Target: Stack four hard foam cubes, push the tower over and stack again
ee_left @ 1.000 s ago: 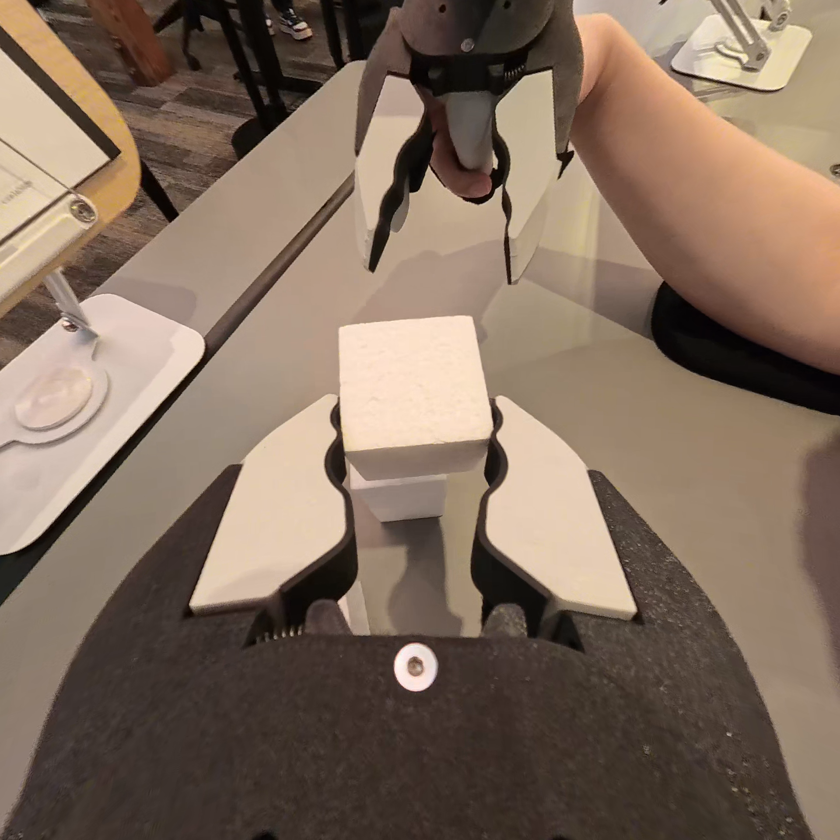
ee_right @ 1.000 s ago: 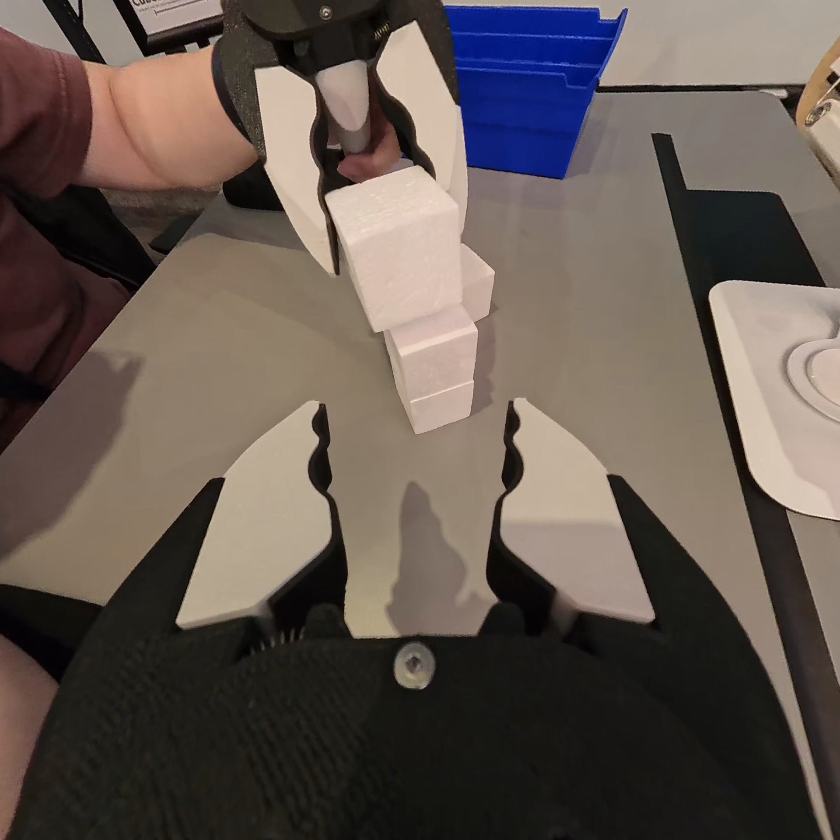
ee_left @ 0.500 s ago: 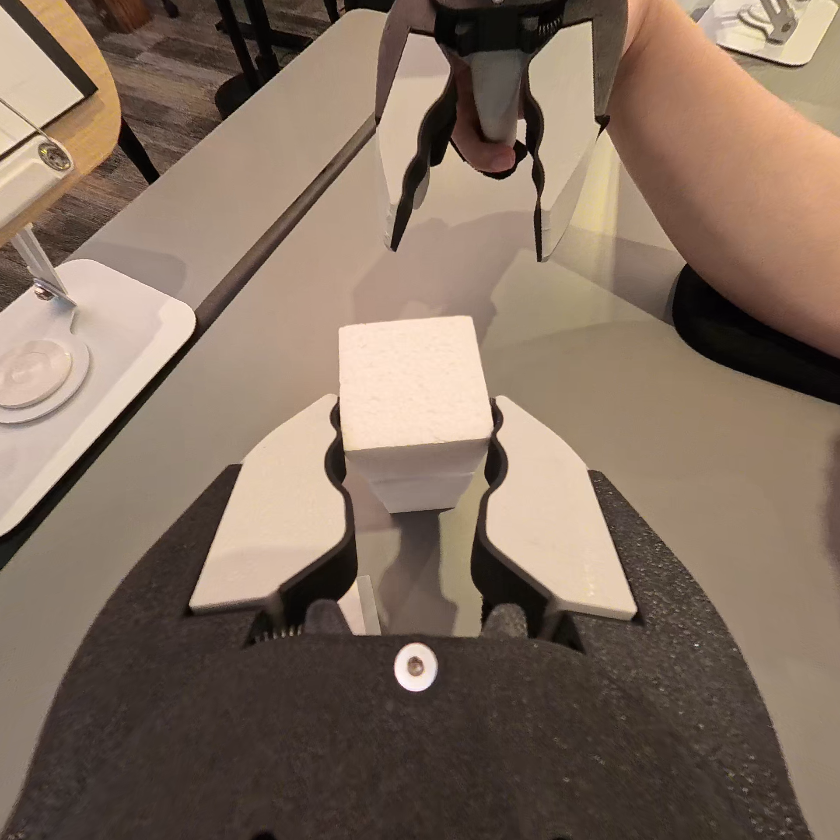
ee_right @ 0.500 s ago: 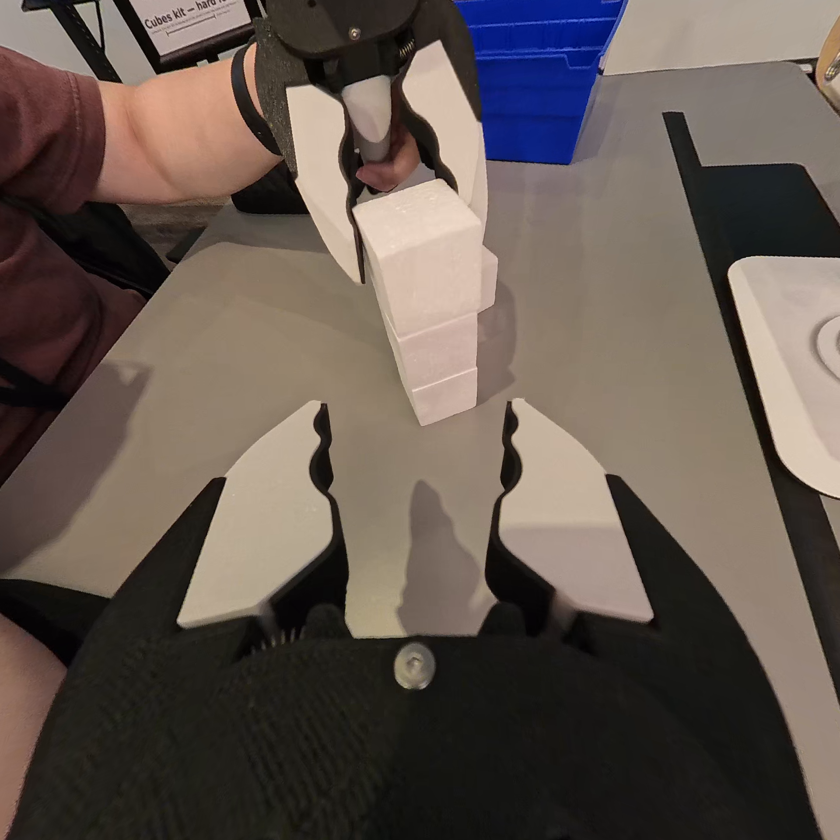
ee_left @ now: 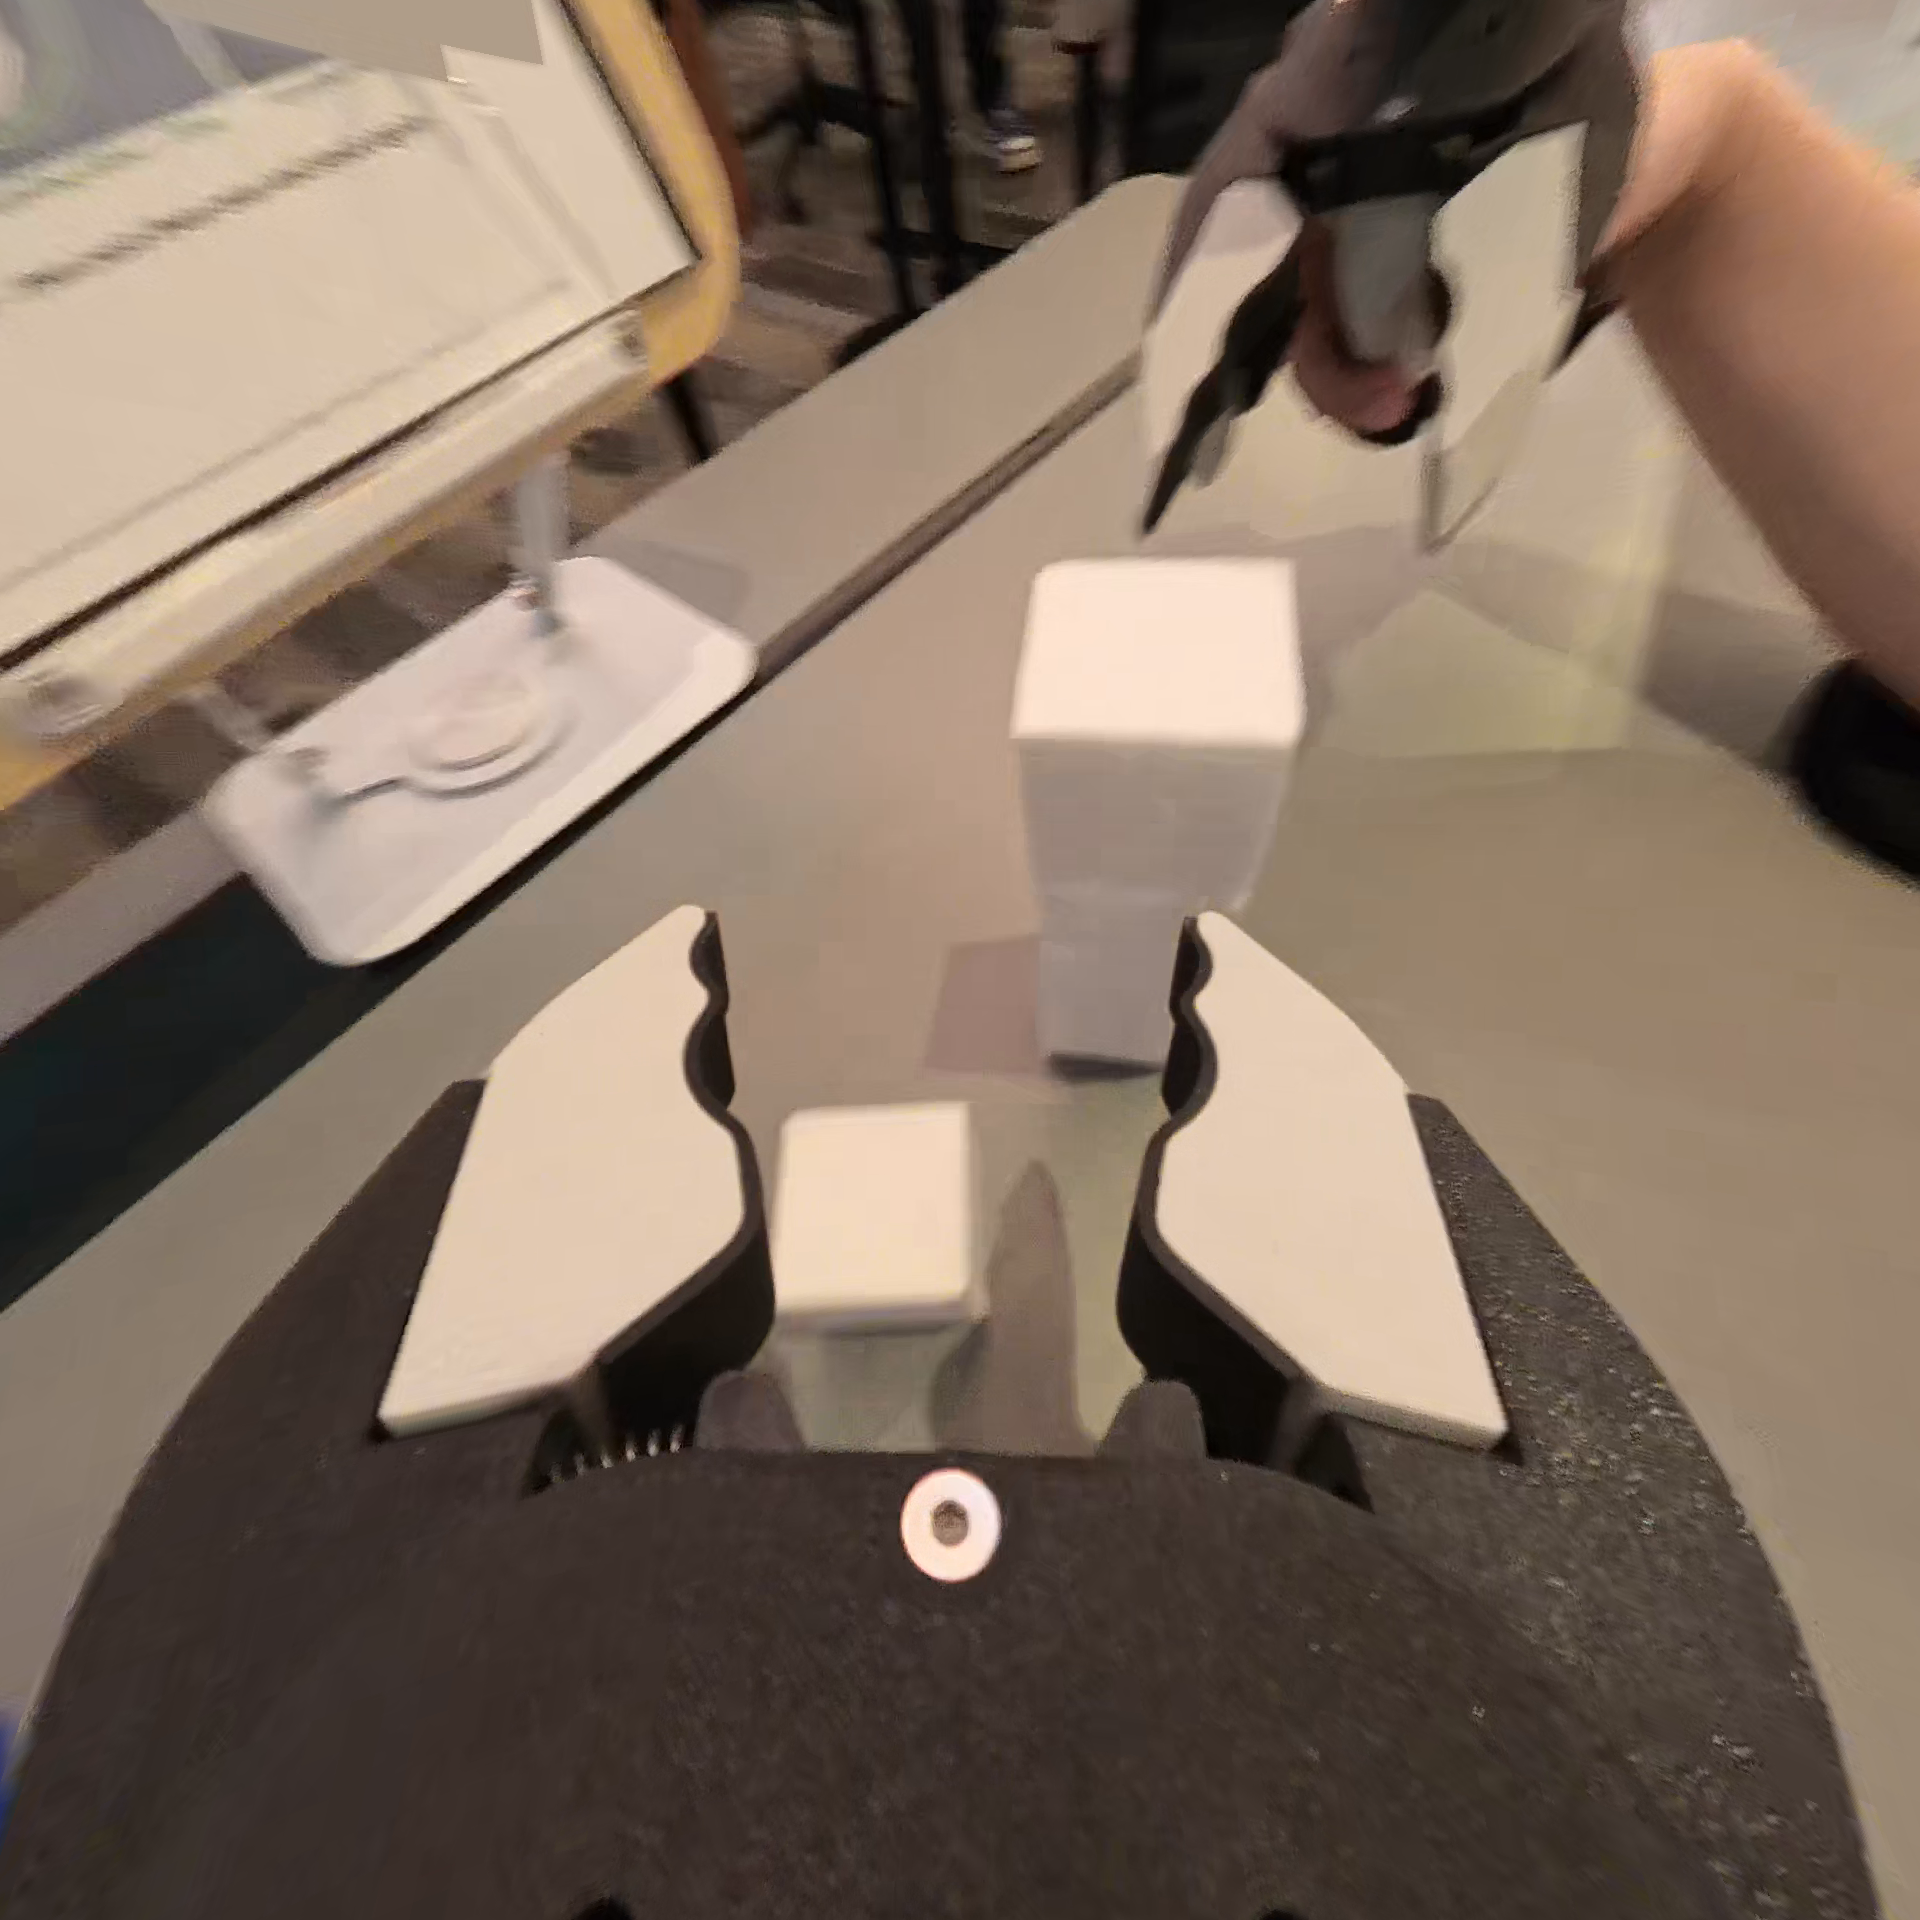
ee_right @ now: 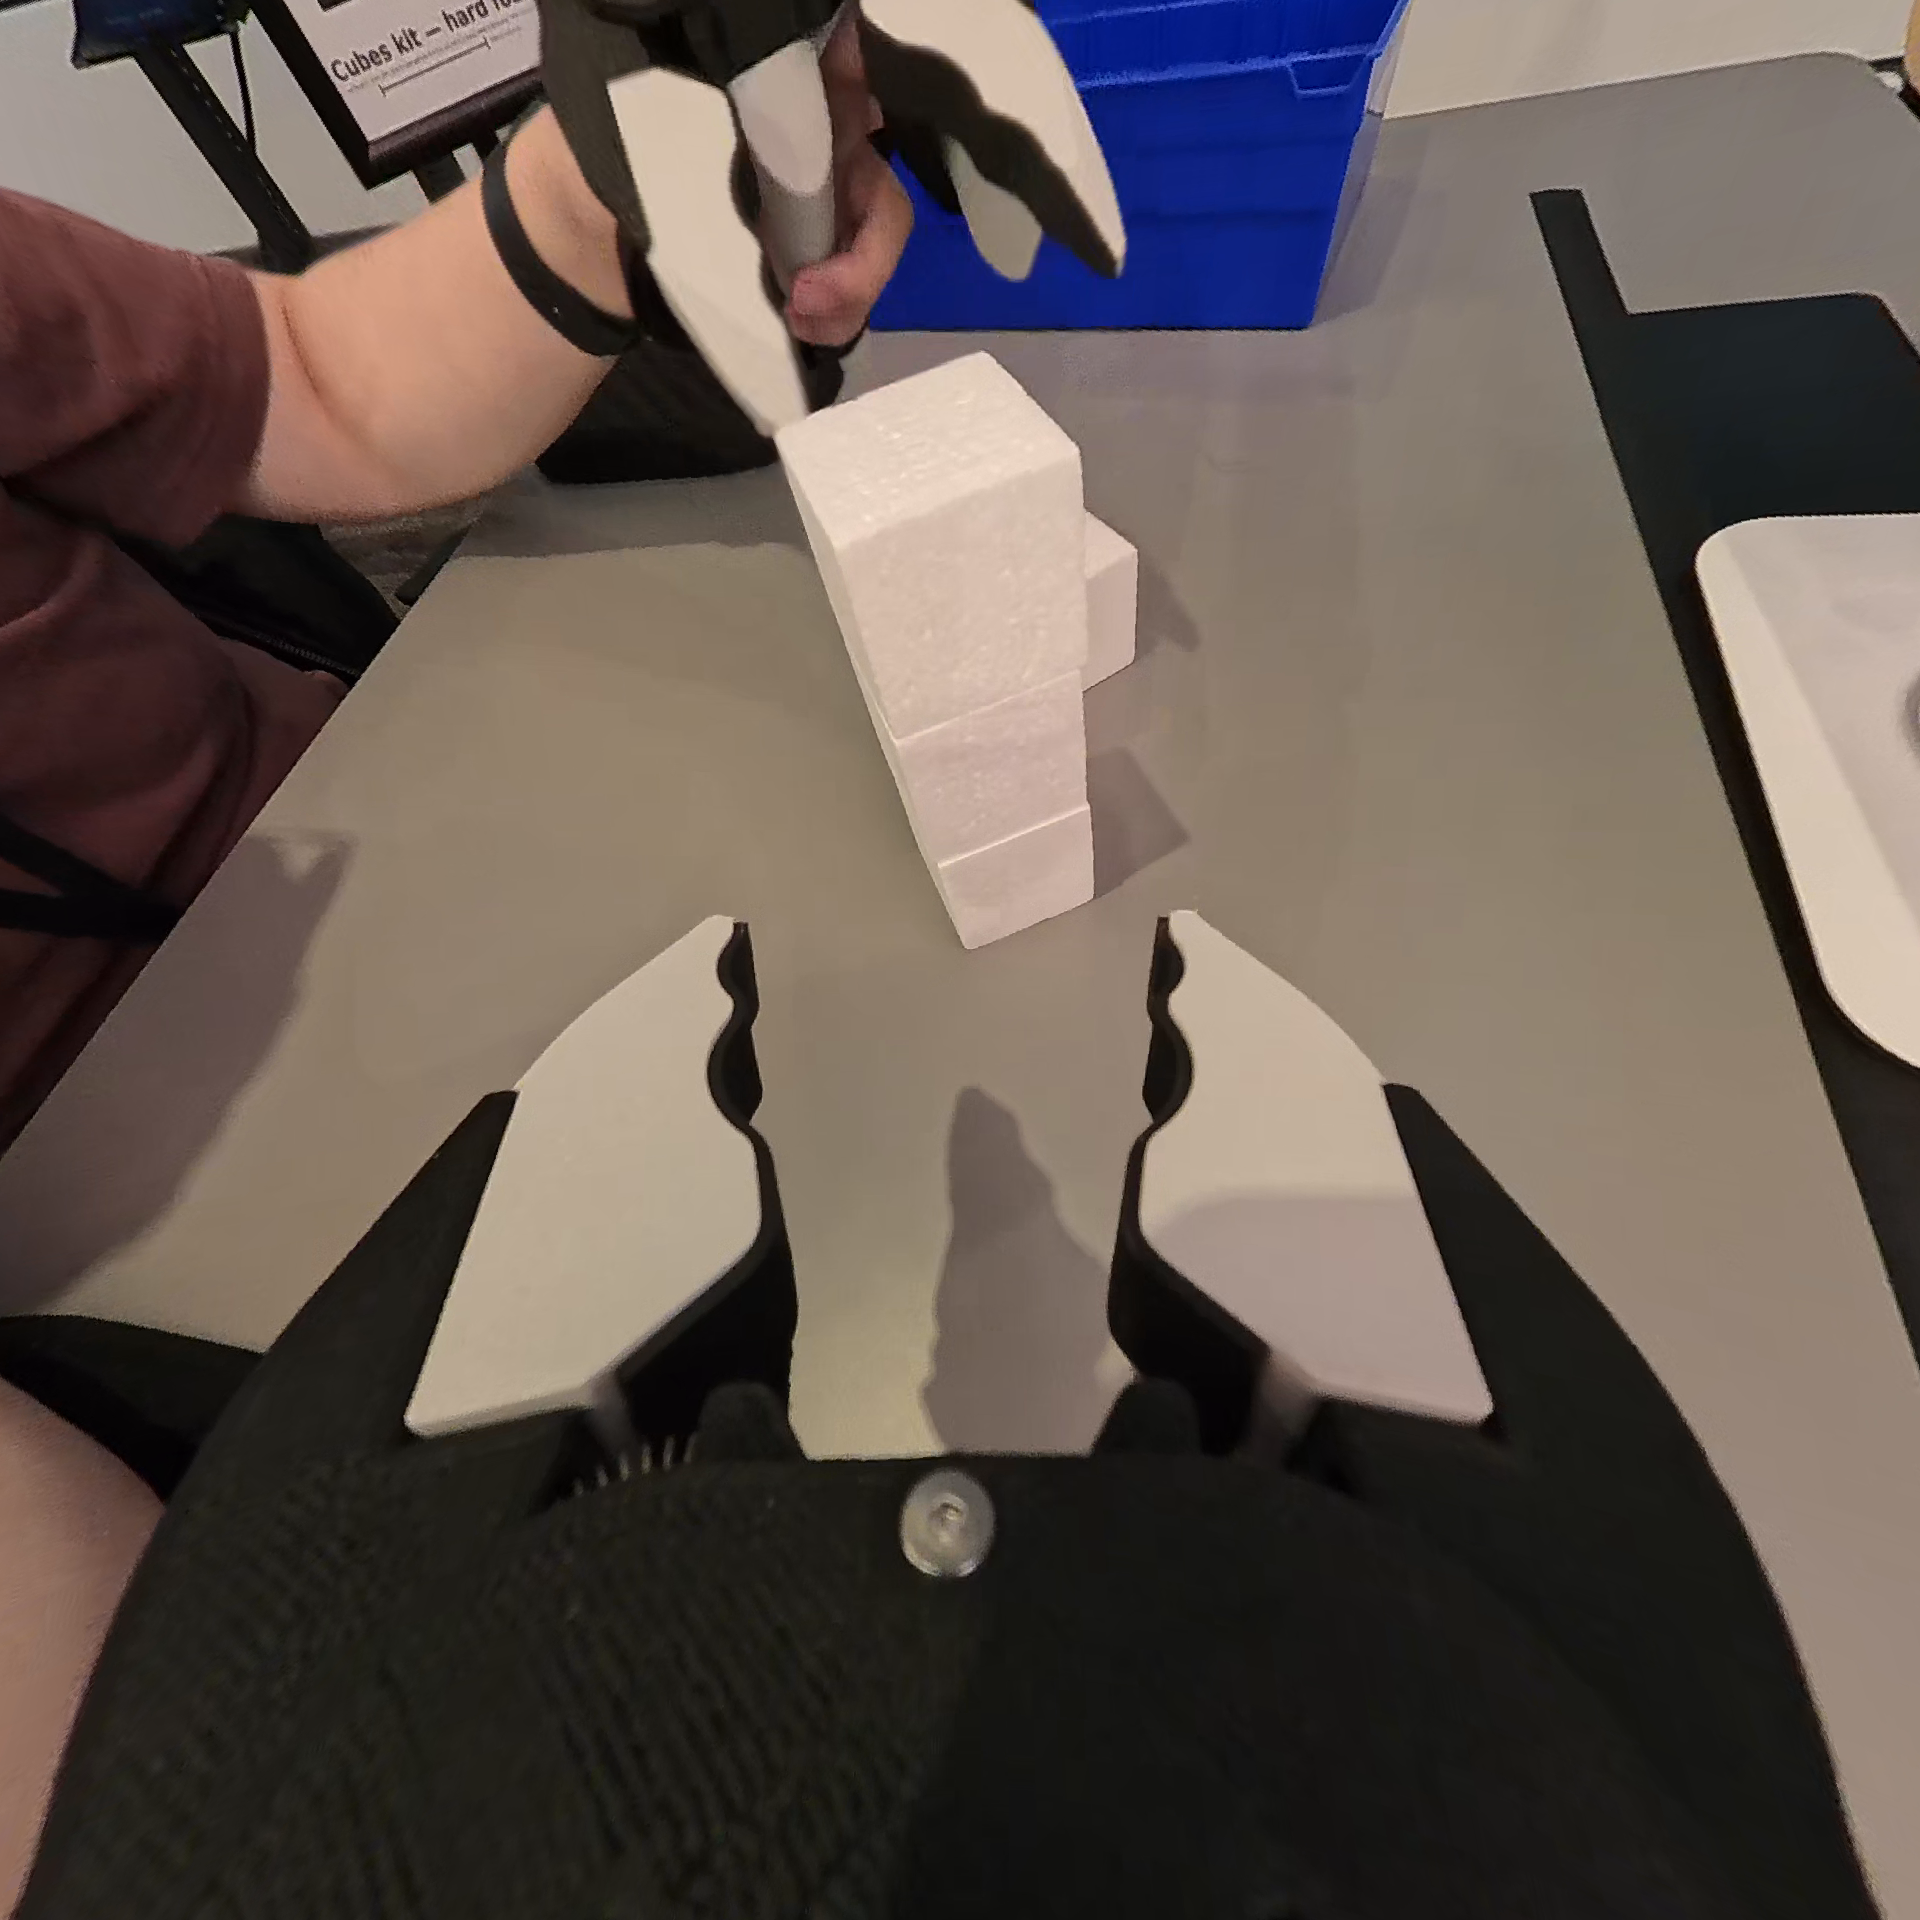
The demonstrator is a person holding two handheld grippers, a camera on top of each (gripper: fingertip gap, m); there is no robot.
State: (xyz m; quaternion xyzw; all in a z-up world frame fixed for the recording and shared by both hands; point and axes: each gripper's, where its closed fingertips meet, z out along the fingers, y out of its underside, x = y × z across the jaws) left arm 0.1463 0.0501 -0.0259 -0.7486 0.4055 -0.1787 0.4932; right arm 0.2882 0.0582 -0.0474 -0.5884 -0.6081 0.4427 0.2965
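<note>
Three white foam cubes stand stacked as a tower [ee_right: 977, 665] on the grey table [ee_right: 1403, 935]; the tower also shows in the left wrist view [ee_left: 1153, 769]. A fourth cube [ee_right: 1110, 608] lies on the table just behind the tower. In the left wrist view this cube [ee_left: 873, 1216] shows below, between my fingers, untouched. My left gripper [ee_left: 951, 935] is open and empty; in the right wrist view it [ee_right: 925, 332] hangs above and behind the tower top. My right gripper [ee_right: 951, 930] is open and empty, just short of the tower base, and shows far off [ee_left: 1294, 520].
Blue stacked bins [ee_right: 1143, 156] stand at the table's far end. A white stand base [ee_right: 1818, 790] sits on a black strip at the right and shows in the left wrist view [ee_left: 468, 748]. A person's forearm [ee_right: 395, 395] reaches in from the left. Some 15 cm of space lies between my two pairs of fingers.
My left gripper set its cube on top of the two stacked cubes, opened, and pulled up and back off the tower. My right gripper stayed open and nearly still.
</note>
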